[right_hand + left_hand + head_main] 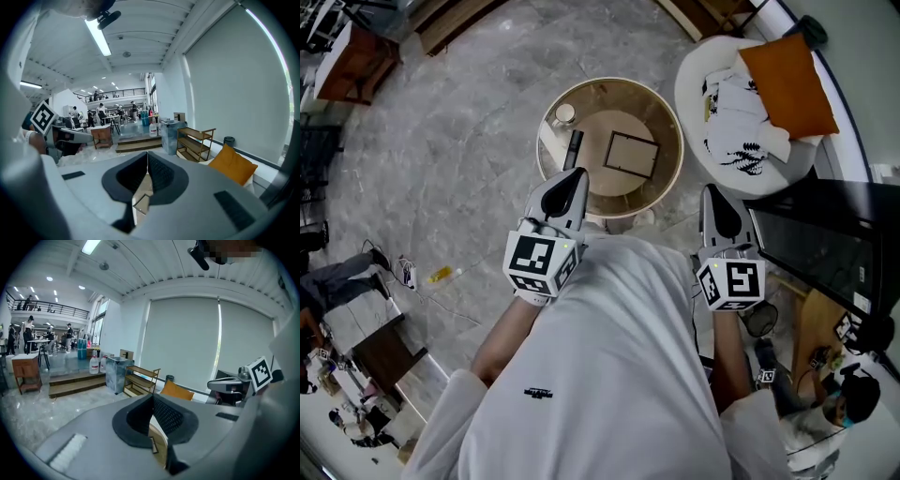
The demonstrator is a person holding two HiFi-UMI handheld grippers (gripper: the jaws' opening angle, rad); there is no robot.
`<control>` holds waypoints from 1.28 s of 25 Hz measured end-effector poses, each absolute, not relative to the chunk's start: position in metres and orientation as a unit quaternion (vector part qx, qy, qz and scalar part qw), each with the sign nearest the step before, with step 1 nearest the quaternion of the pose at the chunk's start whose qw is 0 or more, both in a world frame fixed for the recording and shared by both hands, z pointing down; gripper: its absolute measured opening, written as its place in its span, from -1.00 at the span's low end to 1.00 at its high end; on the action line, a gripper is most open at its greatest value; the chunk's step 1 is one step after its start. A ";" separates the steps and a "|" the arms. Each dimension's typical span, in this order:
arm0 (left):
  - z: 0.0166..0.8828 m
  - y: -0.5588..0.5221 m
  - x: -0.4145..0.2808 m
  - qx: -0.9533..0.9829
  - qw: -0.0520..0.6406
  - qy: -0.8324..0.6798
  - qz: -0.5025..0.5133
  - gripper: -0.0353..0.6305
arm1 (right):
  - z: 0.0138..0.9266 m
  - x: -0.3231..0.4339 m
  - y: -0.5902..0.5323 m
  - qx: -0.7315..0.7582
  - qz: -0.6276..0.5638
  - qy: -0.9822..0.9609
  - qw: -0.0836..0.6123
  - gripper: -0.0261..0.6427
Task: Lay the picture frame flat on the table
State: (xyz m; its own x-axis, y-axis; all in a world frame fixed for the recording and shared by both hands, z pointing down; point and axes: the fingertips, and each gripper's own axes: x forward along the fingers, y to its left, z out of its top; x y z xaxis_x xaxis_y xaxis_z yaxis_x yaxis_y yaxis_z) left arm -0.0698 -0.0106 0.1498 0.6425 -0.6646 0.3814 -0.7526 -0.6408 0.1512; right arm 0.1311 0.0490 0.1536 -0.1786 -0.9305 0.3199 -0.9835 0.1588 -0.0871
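Pic frame (pixel 631 155) lies flat on the round table (pixel 678 164) (job looks done). Left gripper (pixel 574 178) & right gripper (pixel 718 199) both closed, holding nothing.

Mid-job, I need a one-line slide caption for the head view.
Left tool and right tool, both shut and empty, held near the round table where the picture frame lies flat.
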 end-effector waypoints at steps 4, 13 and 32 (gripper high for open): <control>0.146 -0.005 -0.066 0.894 0.147 -0.399 0.143 -0.88 | 0.156 0.131 0.051 0.629 0.140 -0.758 0.100 -0.90; 0.145 0.007 -0.063 0.891 0.141 -0.406 0.146 -0.88 | 0.160 0.125 0.058 0.610 0.140 -0.772 0.113 -0.90; 0.143 0.018 -0.057 0.893 0.143 -0.400 0.147 -0.88 | 0.165 0.117 0.074 0.599 0.141 -0.777 0.135 -0.90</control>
